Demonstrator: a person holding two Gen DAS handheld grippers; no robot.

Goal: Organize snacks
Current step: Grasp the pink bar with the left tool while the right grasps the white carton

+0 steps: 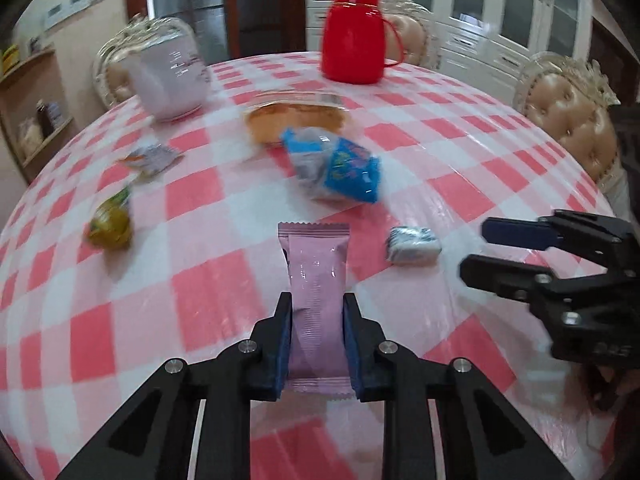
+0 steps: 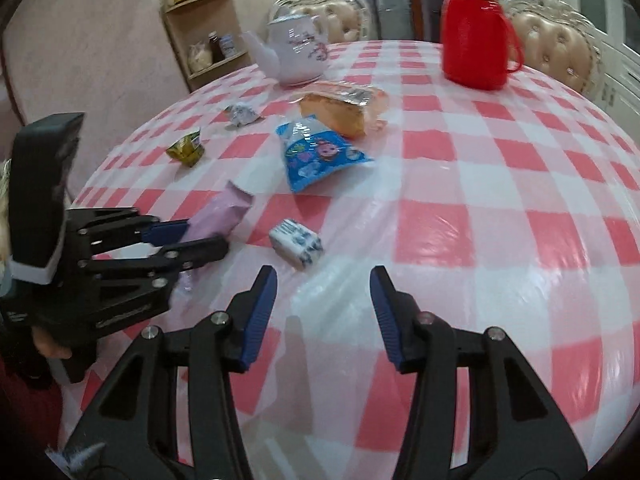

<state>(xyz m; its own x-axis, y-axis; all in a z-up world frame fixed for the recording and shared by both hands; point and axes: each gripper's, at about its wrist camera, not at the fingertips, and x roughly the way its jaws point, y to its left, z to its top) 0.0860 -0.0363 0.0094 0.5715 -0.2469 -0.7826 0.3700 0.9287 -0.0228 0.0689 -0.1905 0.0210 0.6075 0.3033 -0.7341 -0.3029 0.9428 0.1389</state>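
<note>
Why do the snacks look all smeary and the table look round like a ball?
Left wrist view: motion blur smears the blue snack bag and green packet, while the pink wrapper in the left tool stays sharp. Right wrist view: sharper; glare streaks the plastic-covered tablecloth. Both views: the fisheye lens bulges the table.

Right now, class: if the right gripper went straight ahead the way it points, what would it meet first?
Probably the small white-and-blue packet, just left of the right gripper line; depth is unclear.
</note>
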